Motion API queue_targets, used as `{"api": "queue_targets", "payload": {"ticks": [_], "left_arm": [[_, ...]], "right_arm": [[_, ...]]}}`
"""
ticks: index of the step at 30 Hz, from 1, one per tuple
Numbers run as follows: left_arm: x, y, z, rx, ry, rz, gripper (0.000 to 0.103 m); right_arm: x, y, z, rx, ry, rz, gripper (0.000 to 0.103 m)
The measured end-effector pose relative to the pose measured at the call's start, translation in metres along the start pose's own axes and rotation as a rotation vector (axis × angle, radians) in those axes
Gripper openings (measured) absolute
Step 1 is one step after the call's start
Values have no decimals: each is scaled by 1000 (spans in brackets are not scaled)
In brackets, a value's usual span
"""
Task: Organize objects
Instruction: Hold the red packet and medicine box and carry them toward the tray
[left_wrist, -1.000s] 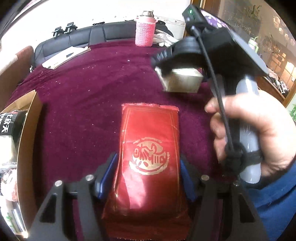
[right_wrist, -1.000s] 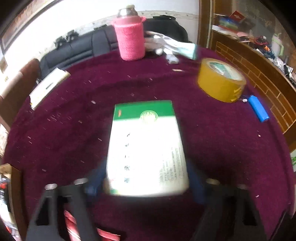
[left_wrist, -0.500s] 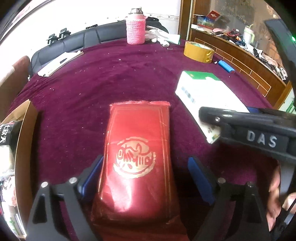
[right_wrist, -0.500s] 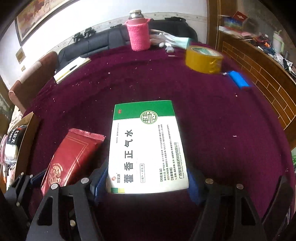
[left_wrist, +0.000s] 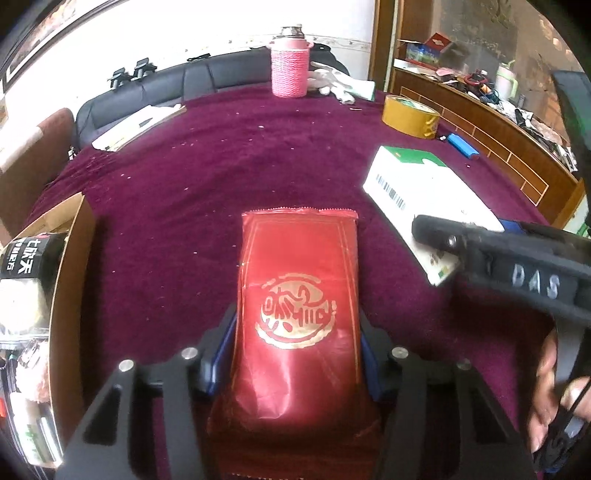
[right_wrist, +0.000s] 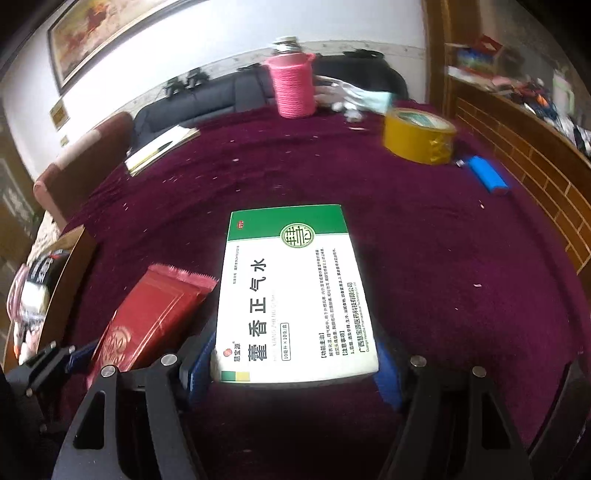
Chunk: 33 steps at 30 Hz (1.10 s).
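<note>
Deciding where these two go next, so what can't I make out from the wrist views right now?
- Cardboard box: cut off by the left edge in both views; free room inside unclear.
- Red packet: near end hidden behind the left gripper.
- Medicine box: small print too small; in the left view the right gripper covers its near end.
- Underneath both: unseen, so lifted or resting is unclear.

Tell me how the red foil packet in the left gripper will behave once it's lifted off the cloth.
The red foil packet looks soft: its sides bulge between the left gripper fingers, so it will probably sag at its far, unheld end. The glossy foil may slip if squeezed lightly. It seems light for its size, and being flat it should not roll.
</note>
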<state>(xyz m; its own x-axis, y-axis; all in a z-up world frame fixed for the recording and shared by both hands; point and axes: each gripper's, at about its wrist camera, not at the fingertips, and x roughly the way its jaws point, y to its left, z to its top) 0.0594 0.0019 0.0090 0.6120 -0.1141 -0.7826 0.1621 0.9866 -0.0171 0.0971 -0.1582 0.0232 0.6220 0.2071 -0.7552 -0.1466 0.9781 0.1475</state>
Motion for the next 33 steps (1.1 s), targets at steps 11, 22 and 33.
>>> {"api": "queue_targets", "payload": {"ticks": [11,22,33], "left_arm": [[15,0,11,-20,28,68,84],[8,-6,9,22,-17,63,54],[-3,-6,5,29,-58,80,53]], "right_arm": [[7,9,-3,-52,32,-22,79],[5,10,-6,-67,11,-32,77],[2,10,-5,-61,-11,-44,77]]}}
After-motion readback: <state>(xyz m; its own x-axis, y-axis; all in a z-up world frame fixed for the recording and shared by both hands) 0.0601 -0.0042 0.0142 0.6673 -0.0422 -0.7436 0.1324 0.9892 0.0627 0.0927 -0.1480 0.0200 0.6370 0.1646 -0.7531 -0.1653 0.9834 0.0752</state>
